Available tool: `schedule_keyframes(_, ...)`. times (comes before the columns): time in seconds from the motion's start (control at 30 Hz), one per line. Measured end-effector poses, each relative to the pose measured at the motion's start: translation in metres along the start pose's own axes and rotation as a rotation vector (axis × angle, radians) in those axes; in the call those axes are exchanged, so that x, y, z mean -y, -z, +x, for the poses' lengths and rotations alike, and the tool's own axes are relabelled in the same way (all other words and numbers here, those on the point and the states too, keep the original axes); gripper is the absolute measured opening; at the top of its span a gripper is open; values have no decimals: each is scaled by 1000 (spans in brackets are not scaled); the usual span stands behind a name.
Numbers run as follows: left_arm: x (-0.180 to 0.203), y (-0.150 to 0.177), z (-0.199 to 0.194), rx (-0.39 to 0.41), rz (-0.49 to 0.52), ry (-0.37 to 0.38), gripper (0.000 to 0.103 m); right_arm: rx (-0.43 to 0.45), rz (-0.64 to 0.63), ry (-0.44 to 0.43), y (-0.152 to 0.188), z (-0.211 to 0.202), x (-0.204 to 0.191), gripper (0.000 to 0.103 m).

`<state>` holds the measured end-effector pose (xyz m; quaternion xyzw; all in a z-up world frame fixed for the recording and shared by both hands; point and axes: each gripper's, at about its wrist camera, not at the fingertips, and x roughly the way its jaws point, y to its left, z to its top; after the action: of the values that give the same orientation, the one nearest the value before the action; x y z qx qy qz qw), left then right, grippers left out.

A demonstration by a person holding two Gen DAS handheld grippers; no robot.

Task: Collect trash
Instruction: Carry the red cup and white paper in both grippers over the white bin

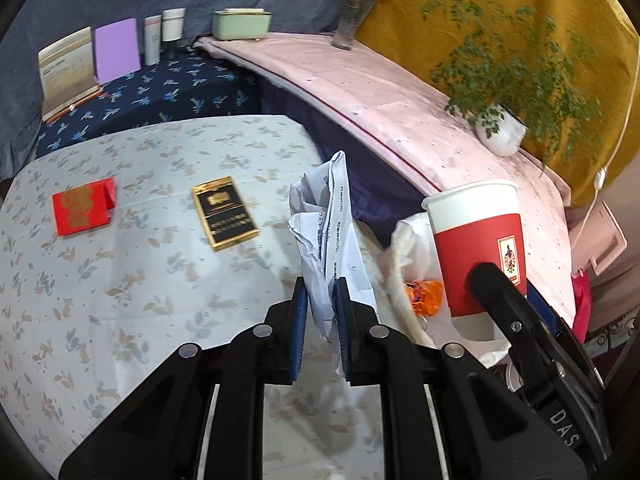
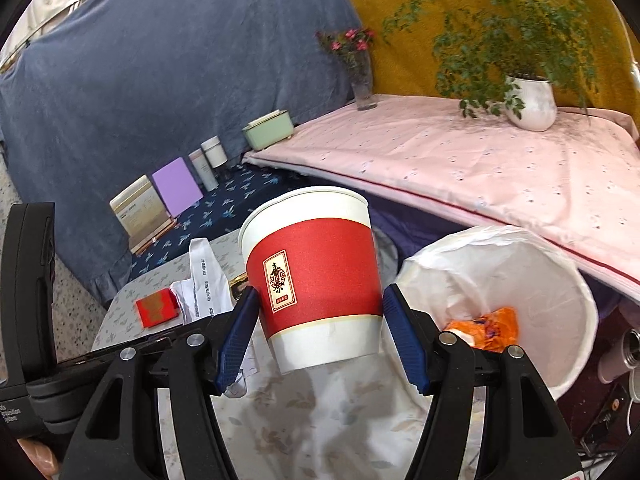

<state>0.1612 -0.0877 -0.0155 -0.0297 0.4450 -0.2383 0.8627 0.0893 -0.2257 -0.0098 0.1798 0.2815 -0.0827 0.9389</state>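
Crumpled paper (image 1: pixel 326 236) sits clamped in our left gripper (image 1: pixel 322 300) above the table (image 1: pixel 120 280); our right gripper (image 2: pixel 320 312) grips the paper cup (image 2: pixel 314 276) beside the bin (image 2: pixel 520 280).

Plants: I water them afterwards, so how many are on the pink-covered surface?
2: a vase of pink flowers at its far corner, and a leafy plant in a white pot further right. Others could be out of view.

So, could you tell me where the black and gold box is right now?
In the left wrist view, the black and gold box lies on the floral tablecloth, between the red envelope and the crumpled paper.
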Motion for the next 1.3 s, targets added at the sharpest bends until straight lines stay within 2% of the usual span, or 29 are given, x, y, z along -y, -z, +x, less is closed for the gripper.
schedule_keyframes(0.47, 81, 8, 19, -31, 132, 67, 14, 54, 99, 103, -4, -32, 78, 62)
schedule_keyframes(0.7, 109, 12, 31, -55, 174, 91, 14, 56, 130, 142, -3, -38, 106, 62)
schedule_keyframes(0.97, 126, 14, 43, -77, 201, 104, 14, 55, 151, 166, -2, -39, 123, 62)
schedule_keyframes(1.3, 130, 14, 52, -95, 205, 114, 14, 49, 161, 174, -2, -33, 130, 62)
